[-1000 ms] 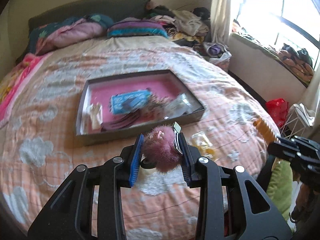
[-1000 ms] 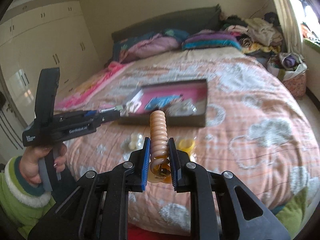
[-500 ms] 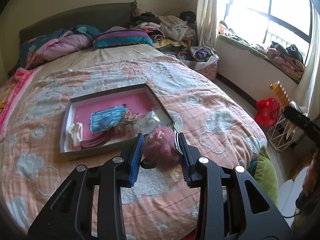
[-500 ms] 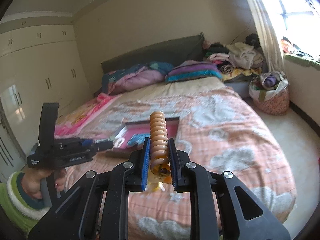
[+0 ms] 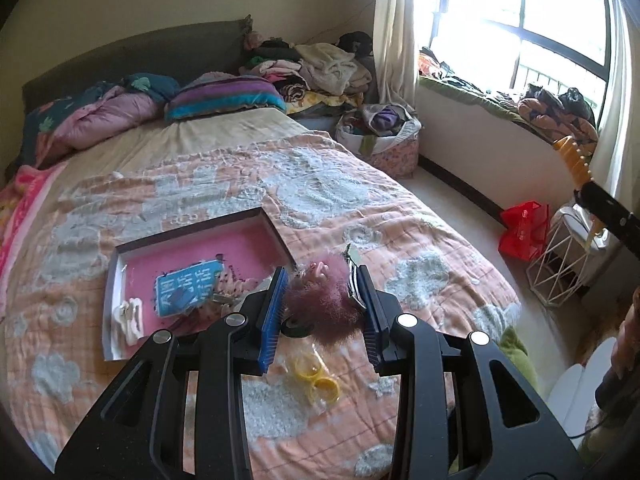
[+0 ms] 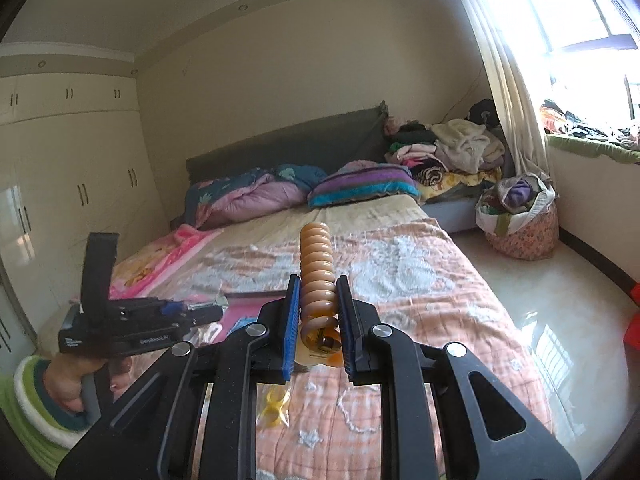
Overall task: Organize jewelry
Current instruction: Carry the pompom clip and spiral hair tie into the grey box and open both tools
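Both grippers raised, jaws clamped.

Both grippers have lifted away from the bed since a second ago. In the left wrist view the pink-lined tray has slid down and to the left, and more floor and window show. In the right wrist view the tray has sunk almost out of sight behind the fingers (only its far edge shows), and ceiling now fills the top of the frame.

Bed under peach quilt — dark headboard behind, white wardrobes one side, bright window opposite.
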Demonstrator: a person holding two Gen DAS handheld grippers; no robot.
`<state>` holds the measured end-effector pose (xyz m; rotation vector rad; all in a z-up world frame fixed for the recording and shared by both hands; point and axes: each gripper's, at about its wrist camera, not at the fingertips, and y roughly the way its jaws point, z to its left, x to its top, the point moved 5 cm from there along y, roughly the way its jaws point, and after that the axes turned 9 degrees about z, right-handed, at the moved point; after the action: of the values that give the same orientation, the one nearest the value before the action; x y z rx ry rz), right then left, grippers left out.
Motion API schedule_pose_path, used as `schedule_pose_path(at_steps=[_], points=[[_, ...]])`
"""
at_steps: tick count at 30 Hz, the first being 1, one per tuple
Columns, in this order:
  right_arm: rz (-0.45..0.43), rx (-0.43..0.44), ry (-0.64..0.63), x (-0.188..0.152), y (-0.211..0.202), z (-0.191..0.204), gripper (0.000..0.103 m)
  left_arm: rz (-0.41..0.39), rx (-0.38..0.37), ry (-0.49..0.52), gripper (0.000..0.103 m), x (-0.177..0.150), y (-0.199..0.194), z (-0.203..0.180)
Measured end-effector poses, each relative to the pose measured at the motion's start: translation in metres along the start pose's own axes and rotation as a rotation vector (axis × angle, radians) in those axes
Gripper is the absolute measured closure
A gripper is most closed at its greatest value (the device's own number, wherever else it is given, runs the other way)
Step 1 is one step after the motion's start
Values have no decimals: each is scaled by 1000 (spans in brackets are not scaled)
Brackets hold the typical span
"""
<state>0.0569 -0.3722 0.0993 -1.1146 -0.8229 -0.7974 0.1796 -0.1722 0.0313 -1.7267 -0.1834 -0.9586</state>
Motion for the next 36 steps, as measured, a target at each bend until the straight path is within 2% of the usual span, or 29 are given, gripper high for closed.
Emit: schedule_pose_path(at_steps=[10,17,23,36], points=[[-19,17,-15,28,19,2,86,-40,25,10,77,33,1,6],[0,47,-37,46,50,16,86,-35,61,-13,77,48,15,28],[33,71,-68,54,83,35,86,-23,121,-28,77,50,28,53],[209,99,-82,29,177,61,86,73,162,-104,77,27,68,106]])
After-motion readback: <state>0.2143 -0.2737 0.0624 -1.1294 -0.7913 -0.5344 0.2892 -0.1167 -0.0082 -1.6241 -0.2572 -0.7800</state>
